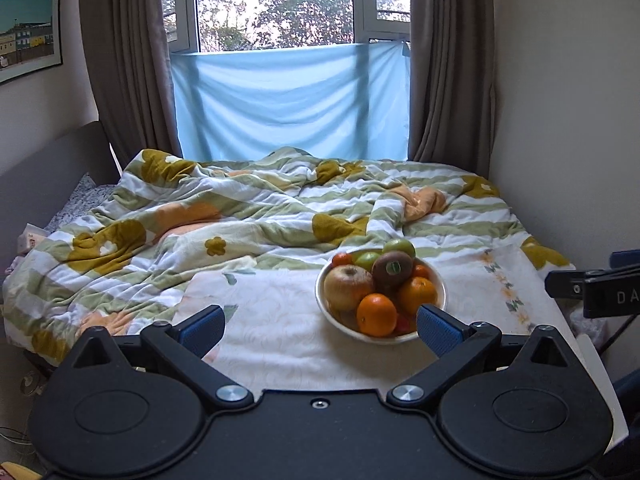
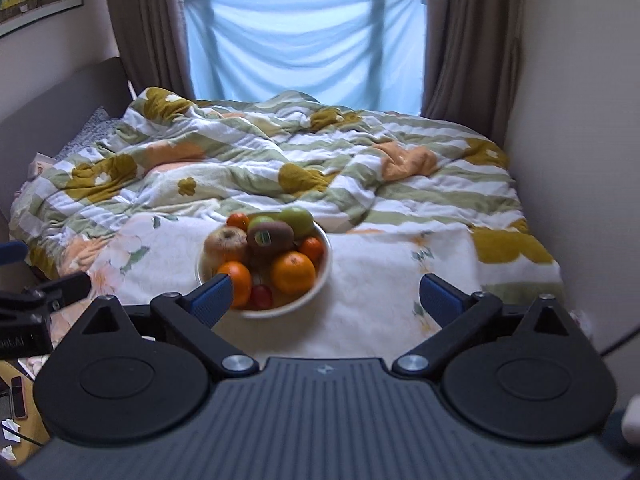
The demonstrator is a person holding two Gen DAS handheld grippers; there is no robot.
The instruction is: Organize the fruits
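Both claws are hanging wide apart w/ nothing held. The fruit bowl (image 1: 381, 300) is sitting on the white cloth (image 1: 280, 320) over the table, ahead-right of the left claw (image 1: 320, 326), ahead-left of the right claw (image 2: 326, 300); neither is clearly nearer.

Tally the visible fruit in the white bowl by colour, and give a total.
Orange round citrus fruits: 4
Green apples: 2
Yellowish-red apple: 1
Brown fuzzy kiwi with sticker: 1
Small red fruit: 1
Total: 9 visible; more may be hidden beneath.
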